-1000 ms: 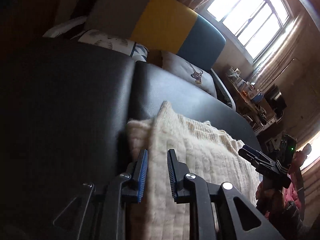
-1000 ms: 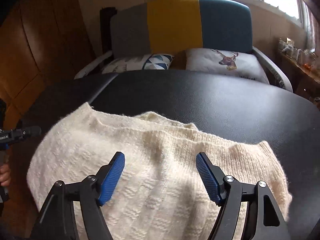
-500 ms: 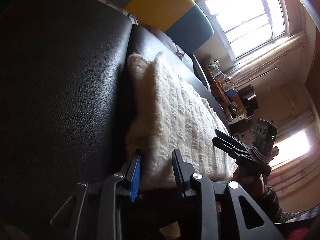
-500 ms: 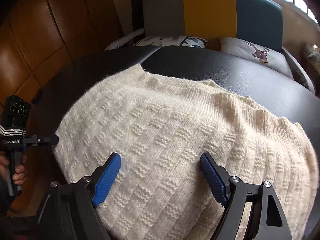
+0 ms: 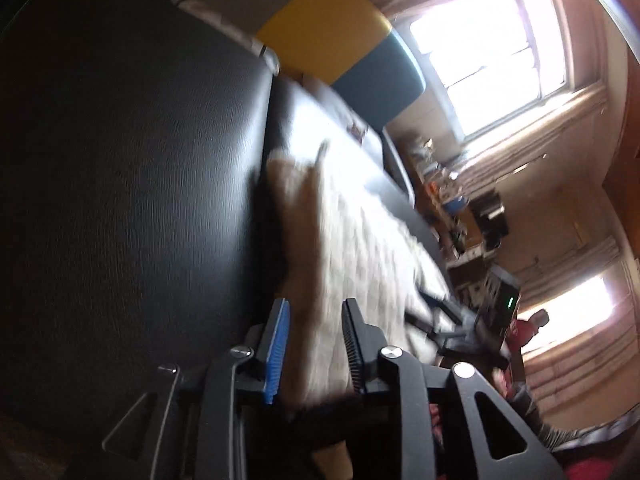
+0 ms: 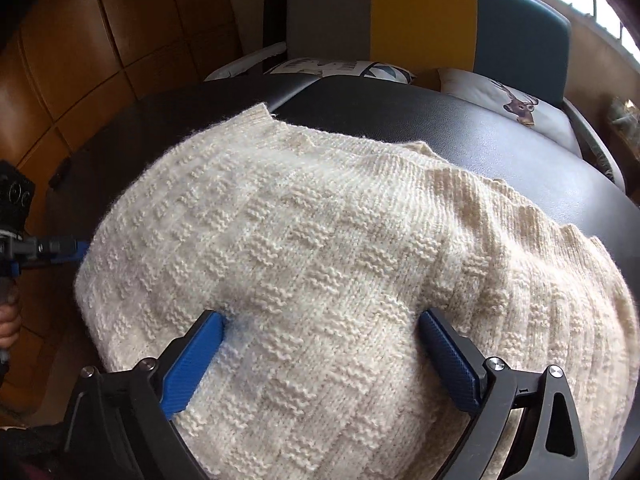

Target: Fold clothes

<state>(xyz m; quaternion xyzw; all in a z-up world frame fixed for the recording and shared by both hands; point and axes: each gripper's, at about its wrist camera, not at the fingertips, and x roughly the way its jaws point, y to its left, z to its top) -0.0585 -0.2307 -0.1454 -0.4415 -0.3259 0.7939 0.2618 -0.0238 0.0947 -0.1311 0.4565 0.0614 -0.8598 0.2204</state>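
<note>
Since a second ago both my tools have come in closer over the cream sweater (image 6: pixel 320 248), which now fills most of the right wrist view where before a broad stretch of black table showed beyond it. The sweater lies folded flat on the black padded table (image 6: pixel 500 132), its ribbed edge running along the far side and its near part draped toward me. My right gripper (image 6: pixel 320 344) sits low over the knit with its jaws opening, spread wide; the blue pads rest against the fabric on either side of a broad patch, but they do not pinch it. My left gripper (image 5: pixel 314 354) is at the sweater's left edge, and its jaws are opening too: a thick fold of the knit stands between the blue pad and the black one, though that view is blurred and I cannot tell whether the pads touch the wool. In the right wrist view the left tool shows at the far left, its tip just beside the sweater's side. Beyond the table stands a grey, yellow and teal chair (image 6: pixel 424 16) holding patterned cushions (image 6: pixel 508 100).
</note>
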